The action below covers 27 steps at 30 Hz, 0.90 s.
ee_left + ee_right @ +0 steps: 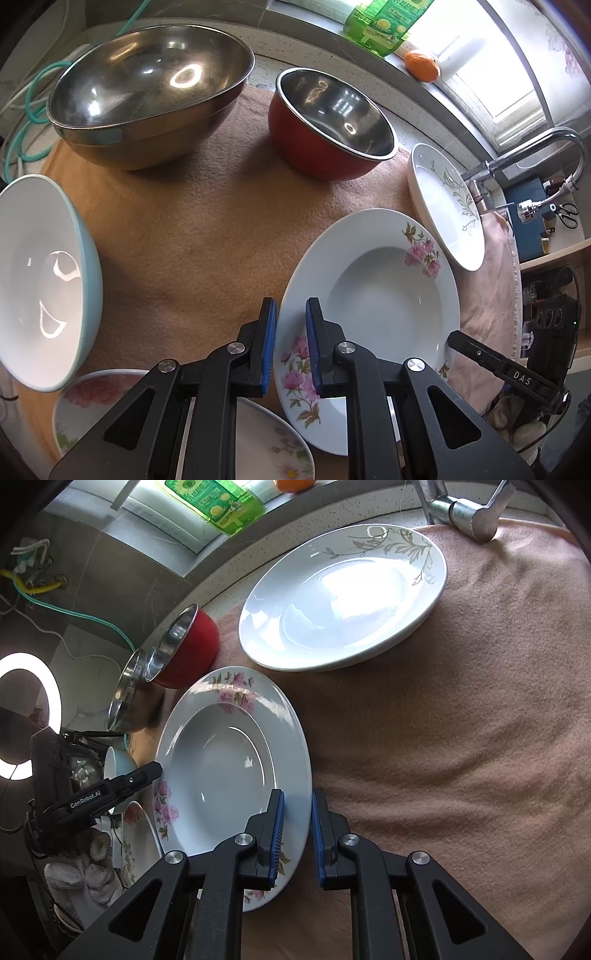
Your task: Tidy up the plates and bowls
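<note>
A white deep plate with pink flowers [384,291] [229,760] is held between both grippers, one on each side of its rim. My left gripper [291,345] is shut on its left rim. My right gripper [297,836] is shut on its right rim. A white plate with a grey leaf pattern [447,206] [343,594] lies beyond it. A large steel bowl [147,92], a red bowl with steel inside [328,122] [184,650] and a pale blue bowl [40,280] stand on the cloth. Two floral plates [88,398] lie under my left gripper.
A pink-brown cloth [207,236] [461,738] covers the counter. A chrome tap [532,147] [465,509] stands at the right. A green bottle [388,22] and an orange [421,64] sit on the window sill. A ring light [22,720] glows at the left.
</note>
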Available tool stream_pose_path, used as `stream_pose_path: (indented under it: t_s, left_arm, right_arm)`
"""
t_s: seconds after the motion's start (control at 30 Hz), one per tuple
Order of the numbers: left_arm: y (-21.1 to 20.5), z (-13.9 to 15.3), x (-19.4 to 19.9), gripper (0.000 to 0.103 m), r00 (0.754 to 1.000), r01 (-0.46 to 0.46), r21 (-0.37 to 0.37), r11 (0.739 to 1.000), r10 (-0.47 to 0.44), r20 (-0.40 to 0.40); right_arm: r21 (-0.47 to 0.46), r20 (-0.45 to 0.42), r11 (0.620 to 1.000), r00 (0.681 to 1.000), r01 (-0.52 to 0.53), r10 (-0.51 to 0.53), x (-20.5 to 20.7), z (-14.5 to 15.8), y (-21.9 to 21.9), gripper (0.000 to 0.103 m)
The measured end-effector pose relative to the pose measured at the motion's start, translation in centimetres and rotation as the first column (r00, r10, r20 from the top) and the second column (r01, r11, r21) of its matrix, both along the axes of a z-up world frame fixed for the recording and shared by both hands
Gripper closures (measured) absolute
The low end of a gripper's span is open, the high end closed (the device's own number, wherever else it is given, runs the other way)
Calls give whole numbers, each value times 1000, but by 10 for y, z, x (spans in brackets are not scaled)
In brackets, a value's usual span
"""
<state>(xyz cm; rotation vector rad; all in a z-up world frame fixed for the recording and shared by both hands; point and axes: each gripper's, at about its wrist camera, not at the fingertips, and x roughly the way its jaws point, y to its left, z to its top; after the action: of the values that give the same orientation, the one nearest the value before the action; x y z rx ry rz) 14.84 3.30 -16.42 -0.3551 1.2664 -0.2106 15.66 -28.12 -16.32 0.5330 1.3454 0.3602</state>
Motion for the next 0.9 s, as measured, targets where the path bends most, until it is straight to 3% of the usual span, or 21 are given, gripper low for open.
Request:
stream_pose_path:
  t_s: [0.9]
  left_arm:
    - [-24, 3, -29, 89, 998, 52, -34, 998, -53, -19]
  right_arm:
    - [-47, -23, 998, 999, 42, -43, -20, 4, -23, 89]
